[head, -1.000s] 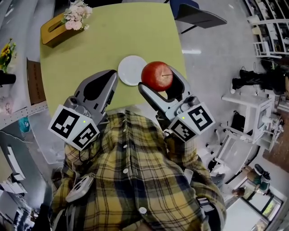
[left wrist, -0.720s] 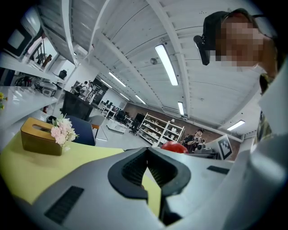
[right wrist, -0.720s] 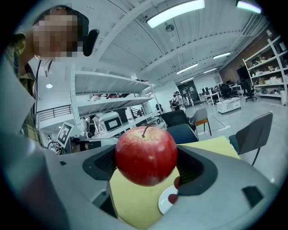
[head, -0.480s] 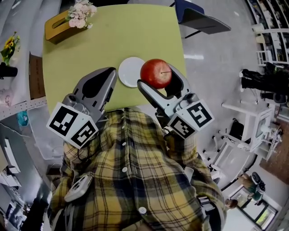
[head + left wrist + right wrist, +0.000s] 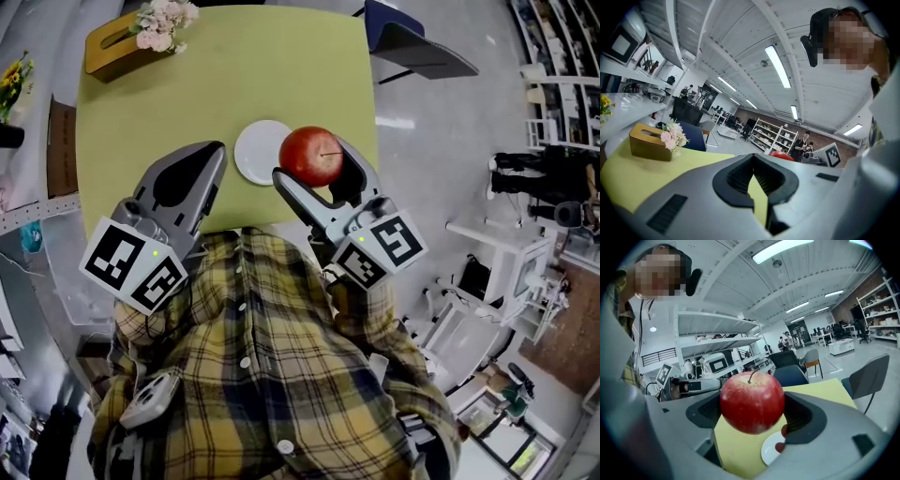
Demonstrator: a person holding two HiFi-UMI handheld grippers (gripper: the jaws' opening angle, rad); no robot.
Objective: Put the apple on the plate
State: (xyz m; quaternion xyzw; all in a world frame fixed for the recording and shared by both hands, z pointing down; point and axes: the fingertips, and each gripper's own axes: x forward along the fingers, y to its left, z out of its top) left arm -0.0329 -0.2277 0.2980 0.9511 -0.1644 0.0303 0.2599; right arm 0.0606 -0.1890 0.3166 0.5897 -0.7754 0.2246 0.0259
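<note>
A red apple (image 5: pixel 310 155) (image 5: pixel 752 401) with a short stem sits clamped between the jaws of my right gripper (image 5: pixel 314 169) (image 5: pixel 752 420), held above the near edge of the yellow-green table (image 5: pixel 187 94). The small white plate (image 5: pixel 257 152) lies on the table just left of the apple; in the right gripper view a slice of the plate (image 5: pixel 772 448) shows below the fruit. My left gripper (image 5: pixel 204 178) (image 5: pixel 754 187) hovers to the left of the plate, jaws closed together with nothing in them.
A wooden tissue box with pink flowers (image 5: pixel 131 37) (image 5: pixel 656 140) stands at the table's far left corner. A dark blue chair (image 5: pixel 417 47) is beyond the table's far right corner. White racks and equipment (image 5: pixel 506 253) crowd the floor to the right.
The right gripper with the apple has shifted slightly left and farther over the table, closer to the plate. The left gripper drifted a little left, still shut.
</note>
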